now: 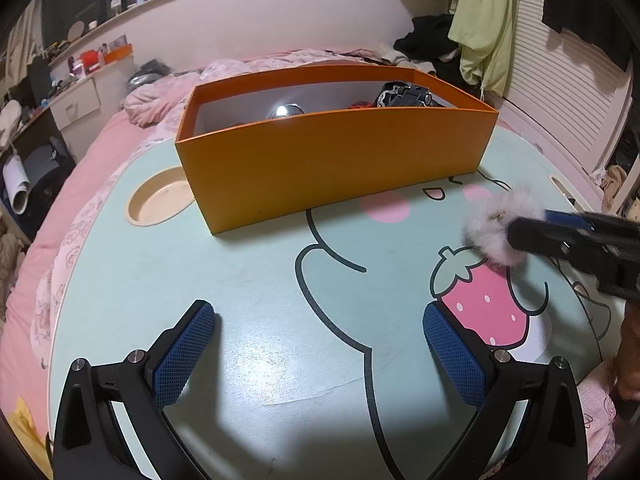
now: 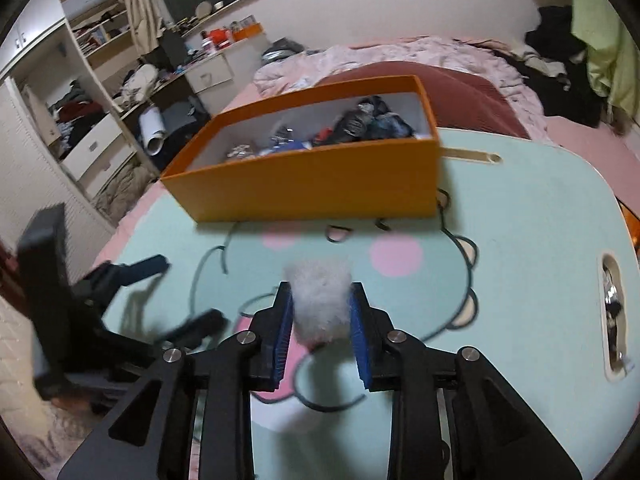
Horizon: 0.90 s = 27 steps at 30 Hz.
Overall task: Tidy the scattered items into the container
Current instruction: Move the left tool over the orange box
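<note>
While the right gripper (image 2: 320, 312) carries the white fluffy puff (image 2: 320, 304) above the worktop (image 2: 520, 240), its jaws are drawn in narrow and pressed on the puff from both sides, with the blue pads (image 2: 282, 340) sunk slightly into the fur. The puff appears very light, soft and compressible; it has no stiff edge to locate against, and the fibres are likely to slide rather than lock, so a hold across the middle of the body, as seen in the right wrist view, is judged the most secure. Pinching only the outer fur risks the item slipping free. Breakage is not a concern, but a hard core or clip may sit inside; the blurred view does not settle this. The left gripper (image 1: 320, 344) hangs over the near part of the worktop with its jaws spread wide and nothing between them. The orange box (image 1: 332, 160) stands on the far side of the worktop, open at the top, with dark items and a shiny round object (image 1: 286, 112) already lying inside. The puff is held near the box but is not yet above it, on the box's near side over the printed strawberry (image 1: 486, 304). Because the load is so light, release over the opening calls for a clean parting of the jaws, since fur may cling to the textured pads.
</note>
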### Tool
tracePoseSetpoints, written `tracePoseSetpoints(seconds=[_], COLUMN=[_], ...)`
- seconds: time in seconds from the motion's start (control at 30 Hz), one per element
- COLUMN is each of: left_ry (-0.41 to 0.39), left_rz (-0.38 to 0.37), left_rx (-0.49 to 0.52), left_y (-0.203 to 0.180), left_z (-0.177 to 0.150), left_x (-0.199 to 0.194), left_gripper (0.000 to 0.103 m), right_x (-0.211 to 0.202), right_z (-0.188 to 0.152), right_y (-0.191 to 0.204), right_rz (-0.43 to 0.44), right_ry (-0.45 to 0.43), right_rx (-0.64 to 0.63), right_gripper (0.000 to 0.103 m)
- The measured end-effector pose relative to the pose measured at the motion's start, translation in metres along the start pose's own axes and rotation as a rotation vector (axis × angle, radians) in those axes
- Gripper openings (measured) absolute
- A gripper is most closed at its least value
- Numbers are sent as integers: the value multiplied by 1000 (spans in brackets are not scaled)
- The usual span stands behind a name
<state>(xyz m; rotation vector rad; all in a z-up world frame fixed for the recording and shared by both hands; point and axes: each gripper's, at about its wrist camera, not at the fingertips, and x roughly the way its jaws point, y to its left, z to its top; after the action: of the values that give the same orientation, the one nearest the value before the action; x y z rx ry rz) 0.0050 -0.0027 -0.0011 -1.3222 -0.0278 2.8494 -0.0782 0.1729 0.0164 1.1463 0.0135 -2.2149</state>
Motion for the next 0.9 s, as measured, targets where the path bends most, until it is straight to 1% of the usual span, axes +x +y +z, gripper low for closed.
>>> tracePoseSetpoints(seconds=[0.03,0.07,0.1,0.17,0.23,0.3,0.37,0.4,0.43,0.5,0.63,0.8,0.9], left_ry=[0,-1,-1,-1,0,0,0,0,1,1,5,10,-8], left_rz=[0,-1,-1,1,2,3,7,6,5,5,12,29,1], left_rx=[0,-2,-3,-2,-3,-2,1,0,-1,0,4,3,8], left_y=[0,1,3,3,5,5,4,4,5,4,4,3,3], left_z=[0,-1,-2,-1,1,2,2,2,3,3,4,6,8], left_x=[0,0,2,2,4,4,3,3,3,2,1,0,-8], left_gripper=[103,103,103,103,103,103,103,103,103,103,103,103,103], right_x=[-4,-8,-13,-21,-23,-20,-14,-11,-10,-8,-7,-9,-11], right_z=[-5,-12,-18,-28,-36,-47,-57,-59,-61,-60,-60,-66,-67], right_y=[-1,-2,-2,1,2,-2,2,8,9,8,-2,1,1], right_rz=[-16,-26,-42,-95,-138,-166,-208,-238,-251,-257,-229,-233,-224], right_ry=[-29,-54,-83,-119,-118,-103,-108,-125,-129,-128,-123,-129,-128], right_rx=[14,21,22,-1,-38,-62,-130,-172,-188,-194,-169,-173,-164], right_gripper=[58,72,74,75,76,81,87,88,88,89,89,89,89])
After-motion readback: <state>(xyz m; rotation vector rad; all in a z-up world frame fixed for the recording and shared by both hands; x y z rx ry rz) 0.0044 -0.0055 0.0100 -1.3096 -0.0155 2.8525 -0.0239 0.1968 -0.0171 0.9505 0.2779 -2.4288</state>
